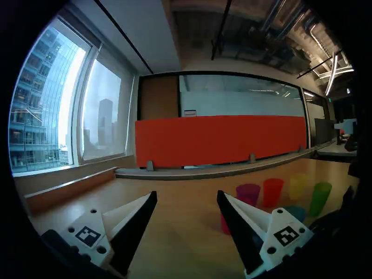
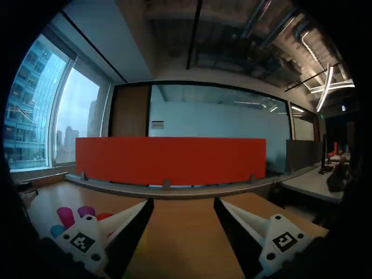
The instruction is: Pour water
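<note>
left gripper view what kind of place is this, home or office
Most likely an open-plan office: a long wooden desk with an orange rectangular divider panel, tall glass windows facing high-rise towers, and a bare ceiling with exposed pipes.

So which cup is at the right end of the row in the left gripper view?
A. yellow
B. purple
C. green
C: the green cup stands at the right end, past the yellow cup, the red cup and the purple cup.
</note>
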